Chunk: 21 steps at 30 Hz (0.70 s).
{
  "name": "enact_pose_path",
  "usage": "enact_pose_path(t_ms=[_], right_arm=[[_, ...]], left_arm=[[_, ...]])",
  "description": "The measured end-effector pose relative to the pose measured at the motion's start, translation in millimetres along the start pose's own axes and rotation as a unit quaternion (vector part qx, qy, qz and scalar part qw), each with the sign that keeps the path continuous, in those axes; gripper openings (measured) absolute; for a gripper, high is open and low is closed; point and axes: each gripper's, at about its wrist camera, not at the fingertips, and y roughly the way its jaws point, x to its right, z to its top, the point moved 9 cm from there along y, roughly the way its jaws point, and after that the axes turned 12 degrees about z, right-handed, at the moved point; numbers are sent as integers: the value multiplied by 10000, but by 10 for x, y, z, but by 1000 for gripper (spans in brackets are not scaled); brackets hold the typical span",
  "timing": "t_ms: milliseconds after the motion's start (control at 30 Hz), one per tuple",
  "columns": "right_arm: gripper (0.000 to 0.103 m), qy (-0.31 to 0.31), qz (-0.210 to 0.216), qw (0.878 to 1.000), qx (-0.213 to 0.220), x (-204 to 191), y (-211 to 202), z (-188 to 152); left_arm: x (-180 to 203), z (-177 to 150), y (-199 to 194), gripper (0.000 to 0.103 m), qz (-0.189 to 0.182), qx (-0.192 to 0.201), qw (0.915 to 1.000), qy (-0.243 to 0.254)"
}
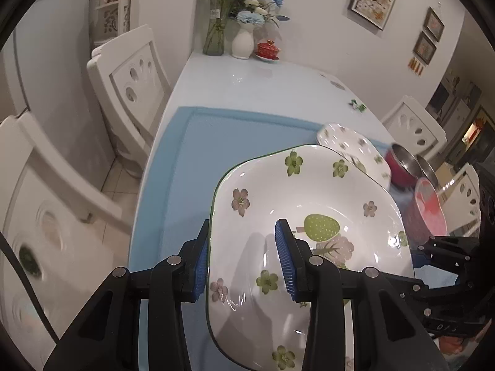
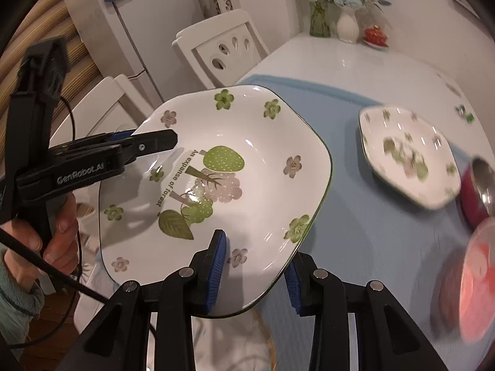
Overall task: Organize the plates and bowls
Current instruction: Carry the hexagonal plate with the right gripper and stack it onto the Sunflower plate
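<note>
A large white plate with green and pink flowers and a tree print hangs tilted over the near table edge, carried by both grippers. My left gripper is shut on its left rim, one blue pad above and one below. My right gripper is shut on the opposite rim. A smaller plate of the same pattern lies on the blue mat. Beside it stand a red bowl with a steel inside and a pink bowl.
At the far end of the white table are a glass vase, a white vase with flowers and a red lidded cup. White chairs line the left side. A person's hand grips the left tool.
</note>
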Motion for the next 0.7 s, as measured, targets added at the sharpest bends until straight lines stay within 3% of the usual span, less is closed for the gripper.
enact_pose_path(t_ms=[300,700], right_arm=[[34,228,160,9991,-321,-183,-238,-700],[34,353,247,9944,-962,-213,-157,-1294]], left_arm=[[217,-615,-387,35,-23,-182,9997,-185],[328,-1283,-443,35,5,-682,9968,-428]])
